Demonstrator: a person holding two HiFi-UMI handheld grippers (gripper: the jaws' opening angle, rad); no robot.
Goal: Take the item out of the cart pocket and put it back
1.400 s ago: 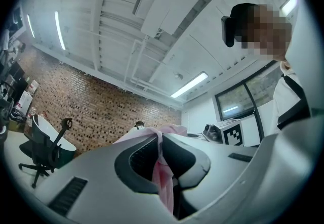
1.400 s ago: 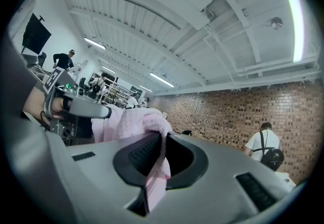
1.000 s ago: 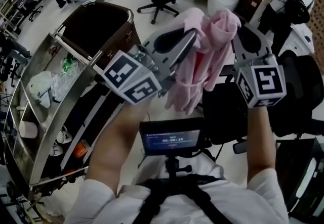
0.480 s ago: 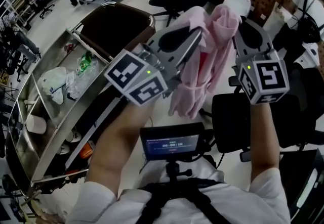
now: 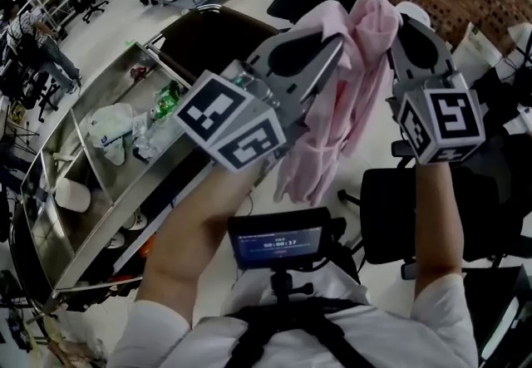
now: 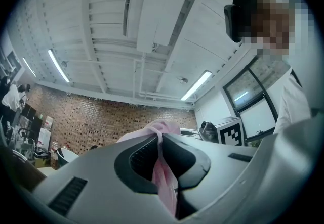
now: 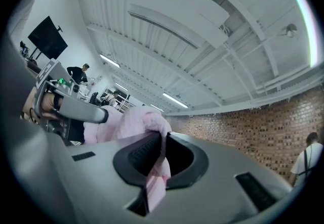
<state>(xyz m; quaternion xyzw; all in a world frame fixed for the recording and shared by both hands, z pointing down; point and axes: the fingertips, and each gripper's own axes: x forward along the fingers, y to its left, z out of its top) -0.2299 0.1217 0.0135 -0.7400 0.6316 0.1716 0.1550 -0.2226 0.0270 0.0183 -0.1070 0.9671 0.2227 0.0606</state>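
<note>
aloft, left hand-held gripper (image 5: 335, 49) and right hand-held gripper (image 5: 401, 26) tilt upward — both clamp pink cloth (image 5: 328, 142).

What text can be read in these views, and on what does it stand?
"00:00:17": on the screen; it is small, so the last digit is uncertain. The line above it is too small to read.
left cube, right cube: square markers only, no words.
Elsewhere: nothing legible.
</note>
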